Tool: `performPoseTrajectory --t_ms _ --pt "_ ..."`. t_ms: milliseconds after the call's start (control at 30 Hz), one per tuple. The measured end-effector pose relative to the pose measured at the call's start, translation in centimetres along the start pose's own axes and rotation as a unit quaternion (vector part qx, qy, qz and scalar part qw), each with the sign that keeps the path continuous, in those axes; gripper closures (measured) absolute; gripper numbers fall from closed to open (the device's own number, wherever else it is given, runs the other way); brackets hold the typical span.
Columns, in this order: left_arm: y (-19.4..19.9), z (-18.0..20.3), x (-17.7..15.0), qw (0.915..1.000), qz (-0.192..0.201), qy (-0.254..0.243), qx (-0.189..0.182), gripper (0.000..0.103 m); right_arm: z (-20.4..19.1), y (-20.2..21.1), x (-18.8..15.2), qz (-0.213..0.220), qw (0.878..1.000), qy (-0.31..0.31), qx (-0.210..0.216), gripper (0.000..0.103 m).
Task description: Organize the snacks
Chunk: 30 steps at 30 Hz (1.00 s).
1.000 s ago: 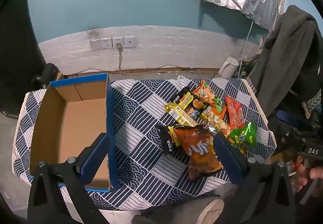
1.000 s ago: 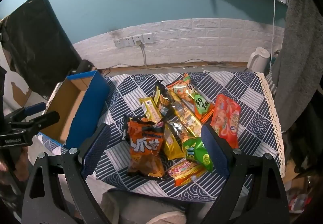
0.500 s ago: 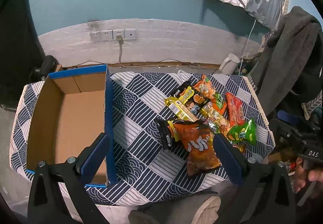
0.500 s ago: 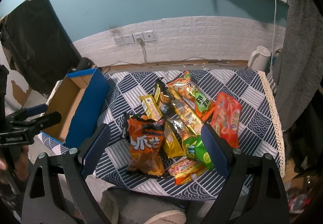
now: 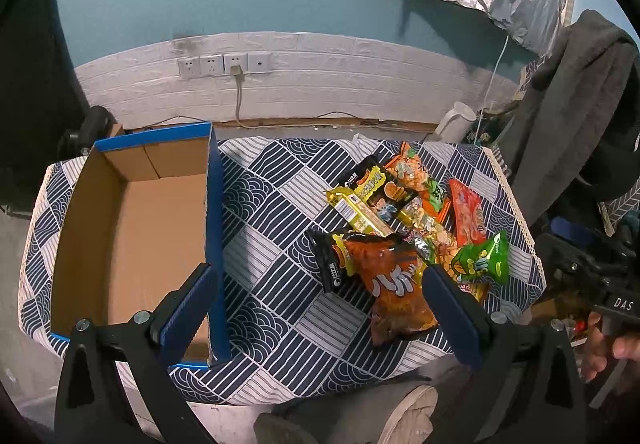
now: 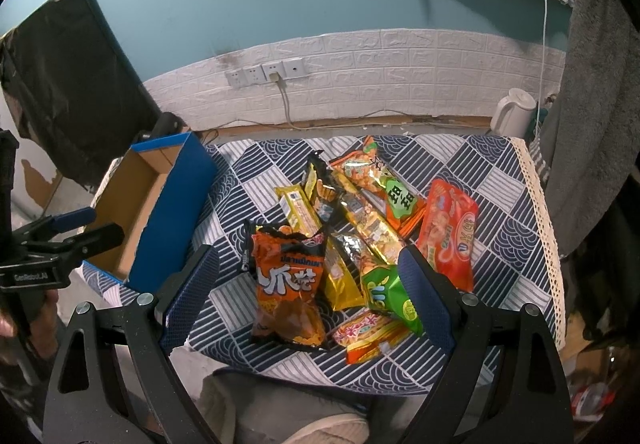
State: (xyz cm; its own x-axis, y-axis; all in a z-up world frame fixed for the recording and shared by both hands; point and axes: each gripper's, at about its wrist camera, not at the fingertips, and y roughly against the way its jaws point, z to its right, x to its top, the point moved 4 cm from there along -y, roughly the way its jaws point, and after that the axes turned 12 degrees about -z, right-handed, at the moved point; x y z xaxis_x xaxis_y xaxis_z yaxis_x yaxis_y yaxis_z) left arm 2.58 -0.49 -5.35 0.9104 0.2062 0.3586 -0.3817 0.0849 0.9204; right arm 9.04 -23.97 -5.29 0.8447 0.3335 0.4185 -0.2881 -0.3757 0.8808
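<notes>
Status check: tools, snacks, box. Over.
Left tool, right tool open, empty. Snack packets heaped on patterned cloth. Blue-edged cardboard box holds nothing. Nothing blocking.

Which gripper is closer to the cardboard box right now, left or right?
Left. The left gripper hangs over the cardboard box's near right wall. The right gripper hangs over the snack pile, with the box off to its left.

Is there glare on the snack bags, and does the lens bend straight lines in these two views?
Right wrist view: glare on the gold foil snack bags. Left wrist view: the white brick wall band curves, and the corners go black.
</notes>
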Motion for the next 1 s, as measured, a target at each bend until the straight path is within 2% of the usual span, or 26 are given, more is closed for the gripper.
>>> performPoseTrajectory --t_ms 1000 --pt "-0.31 0.15 -0.33 1.0 -0.007 0.0 0.0 0.0 0.13 -0.27 -0.54 -0.006 1.0 -0.001 -0.002 0.014"
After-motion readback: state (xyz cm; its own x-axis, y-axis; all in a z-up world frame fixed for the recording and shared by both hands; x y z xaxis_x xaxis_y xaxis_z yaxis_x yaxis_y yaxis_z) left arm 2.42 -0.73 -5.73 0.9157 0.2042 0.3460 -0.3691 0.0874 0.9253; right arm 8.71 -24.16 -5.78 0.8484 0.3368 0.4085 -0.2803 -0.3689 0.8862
